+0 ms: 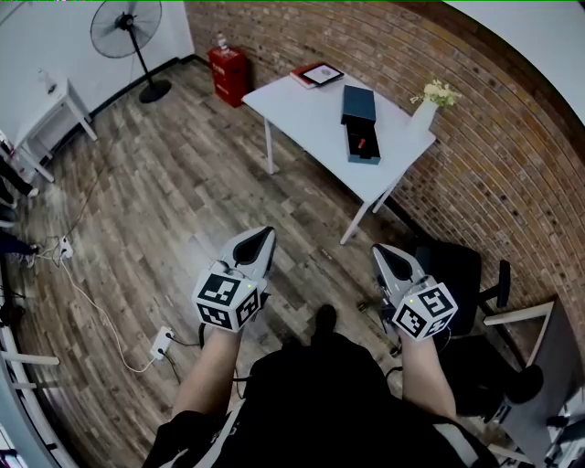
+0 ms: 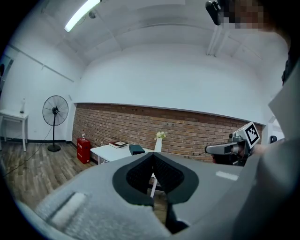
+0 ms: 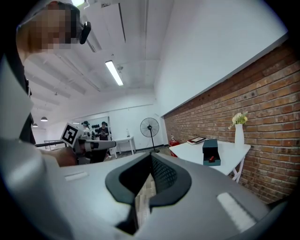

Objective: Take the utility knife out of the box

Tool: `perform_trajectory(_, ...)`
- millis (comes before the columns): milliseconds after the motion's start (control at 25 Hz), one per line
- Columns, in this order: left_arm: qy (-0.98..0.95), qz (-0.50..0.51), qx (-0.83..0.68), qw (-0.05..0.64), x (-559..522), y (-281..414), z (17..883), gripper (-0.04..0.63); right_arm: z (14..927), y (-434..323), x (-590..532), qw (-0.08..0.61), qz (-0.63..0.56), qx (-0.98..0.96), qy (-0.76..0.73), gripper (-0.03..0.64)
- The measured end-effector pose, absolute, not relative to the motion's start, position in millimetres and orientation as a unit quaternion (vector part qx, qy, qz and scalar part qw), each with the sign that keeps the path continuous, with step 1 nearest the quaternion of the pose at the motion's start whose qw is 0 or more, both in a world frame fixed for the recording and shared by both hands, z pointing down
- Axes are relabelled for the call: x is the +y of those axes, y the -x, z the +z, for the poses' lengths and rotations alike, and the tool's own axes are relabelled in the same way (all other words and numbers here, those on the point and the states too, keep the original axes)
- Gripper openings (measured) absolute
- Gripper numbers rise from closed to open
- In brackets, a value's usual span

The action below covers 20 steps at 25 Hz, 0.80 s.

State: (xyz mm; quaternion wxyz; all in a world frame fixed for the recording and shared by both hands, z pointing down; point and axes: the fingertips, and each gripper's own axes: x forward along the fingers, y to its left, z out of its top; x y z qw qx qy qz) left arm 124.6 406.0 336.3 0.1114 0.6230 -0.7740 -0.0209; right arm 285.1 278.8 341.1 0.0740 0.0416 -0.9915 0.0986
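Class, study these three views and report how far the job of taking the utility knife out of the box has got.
Done: the box on the white table lies open, with what looks like the red knife inside. In hand: nothing; the left tongs and right tongs are shut and empty, over the floor, short of the table. Left: approach, grip the knife, lift it out.

a bare studio-like workroom: brick wall (image 1: 457,101), wood-plank floor (image 1: 174,192), white table (image 1: 297,110), standing fan (image 1: 126,27), office chair (image 1: 457,274).
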Motion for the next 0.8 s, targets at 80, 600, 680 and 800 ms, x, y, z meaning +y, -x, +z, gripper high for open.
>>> perform_trajectory(80, -0.626, -0.019, -0.771, 0.116, 394, -120, 340, 0.008, 346, -281, 267, 0.076, 0.102, -0.991, -0.045, 0.002)
perform_trajectory(600, -0.643, -0.006, -0.753, 0.139, 260, -58, 357, 0.008, 367, -208, 147, 0.087, 0.122, -0.987, -0.049, 0.002)
perform_trajectory(680, -0.648, -0.001, -0.749, 0.142, 235, -50, 359, 0.008, 369, -198, 124, 0.089, 0.128, -0.986, -0.052, 0.002)
perform_trajectory(800, -0.651, 0.005, -0.745, 0.147, 199, -37, 361, 0.008, 376, -187, 92, 0.091, 0.139, -0.985, -0.056, 0.002)
